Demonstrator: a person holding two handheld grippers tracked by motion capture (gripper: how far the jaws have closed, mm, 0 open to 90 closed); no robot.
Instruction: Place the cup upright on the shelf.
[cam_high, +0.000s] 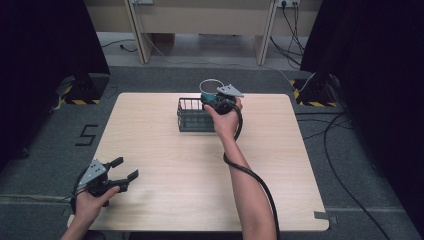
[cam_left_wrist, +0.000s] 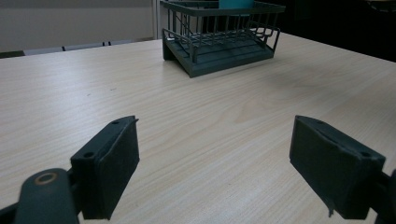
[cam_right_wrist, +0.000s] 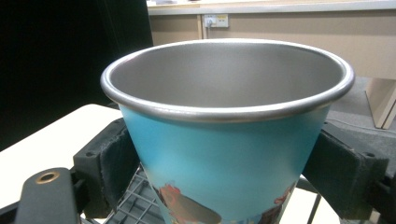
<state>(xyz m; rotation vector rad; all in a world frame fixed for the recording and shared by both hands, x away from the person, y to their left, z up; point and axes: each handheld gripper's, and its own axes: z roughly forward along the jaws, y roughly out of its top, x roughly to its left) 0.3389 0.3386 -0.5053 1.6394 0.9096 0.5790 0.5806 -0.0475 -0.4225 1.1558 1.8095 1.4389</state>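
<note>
Teal-sided metal cup (cam_right_wrist: 229, 135) sits upright betw. the right tongs (cam_right_wrist: 229, 172), both pads pressed on its walls, so they're clamped on it. Its axis runs vertical, rim up, crosswise to the tongs' reach. Directly below the tongs and cup: the dark wire basket (cam_high: 192, 114); grid floor shows just under the cup base in the right gripper view. Whether the cup already rests on that floor or hangs just above it, can't tell. Judgement: next move turns on that straight-down line, cup to basket floor. Left tongs (cam_high: 123, 169) spread wide, holding nothing, low over the surface (cam_high: 165, 165), basket well ahead of them. Right hand (cam_high: 225, 120) far nearer.
</note>
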